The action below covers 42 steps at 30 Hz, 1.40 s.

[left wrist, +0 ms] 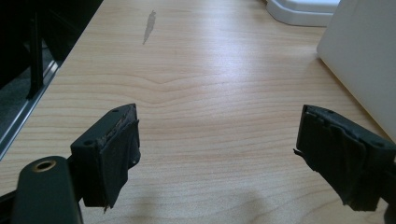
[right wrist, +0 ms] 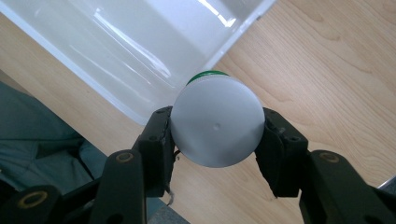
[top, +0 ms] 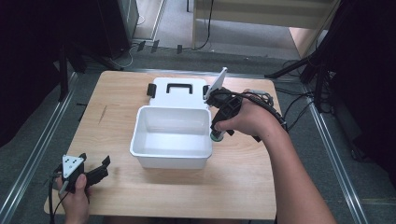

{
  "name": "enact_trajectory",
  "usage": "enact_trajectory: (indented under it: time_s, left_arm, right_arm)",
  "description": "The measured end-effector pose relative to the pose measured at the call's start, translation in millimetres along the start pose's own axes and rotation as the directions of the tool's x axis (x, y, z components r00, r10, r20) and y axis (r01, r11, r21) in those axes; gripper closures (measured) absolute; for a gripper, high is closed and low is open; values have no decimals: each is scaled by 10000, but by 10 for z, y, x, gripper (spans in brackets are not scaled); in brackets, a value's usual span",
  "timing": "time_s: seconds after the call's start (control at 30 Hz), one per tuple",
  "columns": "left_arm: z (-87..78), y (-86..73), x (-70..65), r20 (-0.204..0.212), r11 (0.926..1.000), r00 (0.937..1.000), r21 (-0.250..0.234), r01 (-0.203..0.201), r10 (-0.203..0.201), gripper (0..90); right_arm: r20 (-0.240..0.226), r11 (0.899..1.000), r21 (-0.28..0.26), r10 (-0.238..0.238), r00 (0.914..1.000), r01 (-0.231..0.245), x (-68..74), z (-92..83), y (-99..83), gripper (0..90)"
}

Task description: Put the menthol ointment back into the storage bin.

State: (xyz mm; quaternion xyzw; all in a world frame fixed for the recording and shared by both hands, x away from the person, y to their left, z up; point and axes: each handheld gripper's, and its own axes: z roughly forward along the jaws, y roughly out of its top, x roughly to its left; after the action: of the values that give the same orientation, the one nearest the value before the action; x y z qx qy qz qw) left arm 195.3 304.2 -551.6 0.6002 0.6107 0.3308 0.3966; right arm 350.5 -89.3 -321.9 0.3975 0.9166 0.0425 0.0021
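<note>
- The right gripper (right wrist: pixel 215 140) was closed on a small bottle (right wrist: pixel 215 122), one black jaw pressed against each side of its round white cap, seen end-on in the right gripper view; a thin green edge showed just behind the cap.
- In the high view the right gripper (top: pixel 217 135) pointed downward in the person's right hand (top: pixel 247 119), and the bottle (top: pixel 216 136) sat at its tip, just right of the right wall of the white bin (top: pixel 170 156) and close above the table; whether it touched the wood could not be told.
- The white bin (right wrist: pixel 140 46) stood open and empty near the middle of the wooden table (top: pixel 243 177), its corner lying just beyond the bottle in the right gripper view.
- Its white lid (top: pixel 177 88), with a black handle and black latches, lay flat just behind the bin on the far side.
- The left gripper (top: pixel 95 170) rested at the near left corner of the table, held in the left hand (top: pixel 74 196), well apart from the bin.
- In the left gripper view the left gripper (left wrist: pixel 217 154) had its jaws spread wide with nothing between them but bare wood (left wrist: pixel 210 93); the bin's white wall (left wrist: pixel 364 56) showed at the right edge.
- A faint grey smudge (left wrist: pixel 149 25) marked the table farther off on the left.
</note>
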Motion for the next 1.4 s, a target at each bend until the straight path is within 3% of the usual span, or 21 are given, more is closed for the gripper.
enact_trajectory:
  time_s: [0.57,0.83,1.07,1.4]
  left_arm:
    - [-1,0,1,12,10000,10000,-5,-16,16,142]
    - [1,0,-1,-3,10000,10000,-4,2,-2,141]
    - [3,1,-4,11,10000,10000,-34,8,-8,141]
    - [2,2,-5,12,10000,10000,-2,-3,3,141]
  right_arm:
    - [-107,9979,-75,-637,9979,636,292,-15,307,517]
    - [-237,9961,62,-880,9958,881,357,140,403,516]
    - [-341,9950,167,-982,9946,988,334,316,430,516]
    - [-365,9875,152,-1560,9871,1567,327,551,440,516]
